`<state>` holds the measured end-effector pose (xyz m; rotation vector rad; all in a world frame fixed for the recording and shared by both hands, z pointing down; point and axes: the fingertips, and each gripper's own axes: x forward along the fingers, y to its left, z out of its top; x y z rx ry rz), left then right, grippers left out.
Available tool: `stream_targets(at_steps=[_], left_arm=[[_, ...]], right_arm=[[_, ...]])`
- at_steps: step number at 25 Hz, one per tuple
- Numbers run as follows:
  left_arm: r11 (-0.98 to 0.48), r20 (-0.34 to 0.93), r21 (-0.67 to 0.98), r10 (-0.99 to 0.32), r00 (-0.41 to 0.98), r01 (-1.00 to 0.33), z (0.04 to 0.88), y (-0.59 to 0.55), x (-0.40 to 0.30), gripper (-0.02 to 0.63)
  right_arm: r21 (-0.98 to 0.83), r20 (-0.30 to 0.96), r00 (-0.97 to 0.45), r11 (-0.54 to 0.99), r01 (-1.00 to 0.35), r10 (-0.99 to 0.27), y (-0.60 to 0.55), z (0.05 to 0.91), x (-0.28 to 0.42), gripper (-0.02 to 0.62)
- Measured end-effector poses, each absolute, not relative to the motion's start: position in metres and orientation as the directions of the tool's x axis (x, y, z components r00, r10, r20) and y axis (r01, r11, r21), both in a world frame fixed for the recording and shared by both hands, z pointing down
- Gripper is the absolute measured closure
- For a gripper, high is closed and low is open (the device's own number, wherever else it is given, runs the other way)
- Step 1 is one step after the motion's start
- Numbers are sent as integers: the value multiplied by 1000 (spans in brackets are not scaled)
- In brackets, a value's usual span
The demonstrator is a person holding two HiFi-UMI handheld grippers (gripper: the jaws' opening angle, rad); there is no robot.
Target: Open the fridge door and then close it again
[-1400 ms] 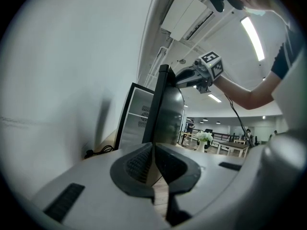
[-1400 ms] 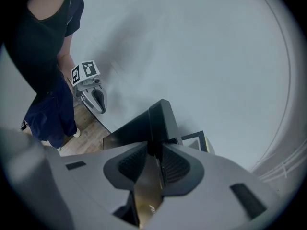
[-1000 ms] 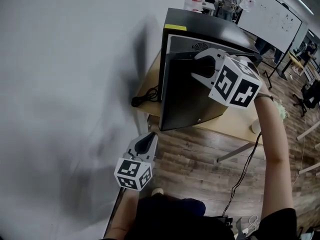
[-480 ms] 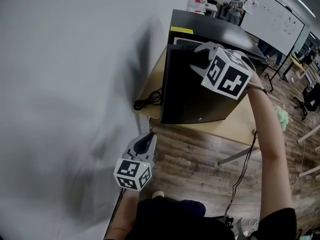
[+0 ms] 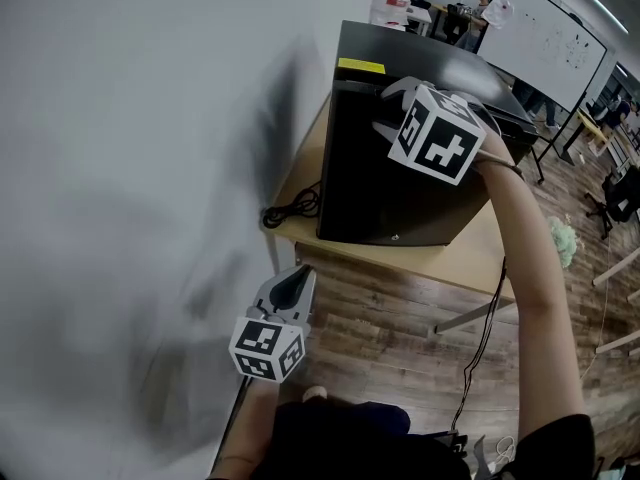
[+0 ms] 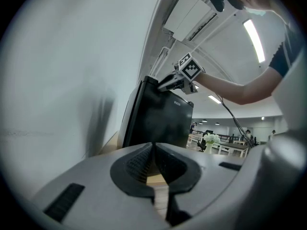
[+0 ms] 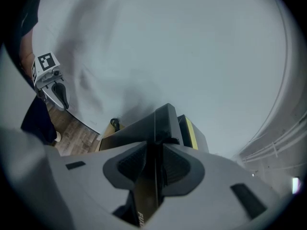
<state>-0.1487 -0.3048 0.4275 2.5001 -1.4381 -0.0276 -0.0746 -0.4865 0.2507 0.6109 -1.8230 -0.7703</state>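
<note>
A small black fridge (image 5: 440, 78) stands on a light wooden table (image 5: 430, 253), pushed against a white wall (image 5: 150, 168). The fridge door (image 5: 390, 188) faces the person and lies flat, or very nearly flat, against the cabinet; whether it is fully sealed cannot be told. A yellow label (image 5: 360, 66) sits on the fridge's top near the wall.

The right gripper (image 5: 388, 113) is at the door's top edge, arm stretched out. In the right gripper view its jaws are clenched on that edge, with the dark door panel running between the pads (image 7: 136, 164).

The left gripper (image 5: 298, 280) hangs low and near the body, well apart from the fridge, by the table's near corner. Its jaws are pressed together with nothing between them.

A black cable (image 5: 295, 206) lies coiled on the table beside the fridge, by the wall. Below is a wood-plank floor (image 5: 400, 338). A whiteboard (image 5: 555, 33) stands far behind.
</note>
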Motion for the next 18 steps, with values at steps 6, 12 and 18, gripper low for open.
stream_targets(at_steps=[6,12,18], left_arm=[[-490,116,248,-841,528,-836,431,-308,-143,588],[-489,124,254,-839,530,-834,432,-311,-144,588],[-490,125,255,-838,531,-834,434,-316,-143,588]], right_arm=[[746,609,-322,661,-76,-725,-506,251,-75,509],[743,612,-323,665,-79,-722,-508,249,-78,509],[751,595,-344,655,-84,-726,-512,250,-76,508]])
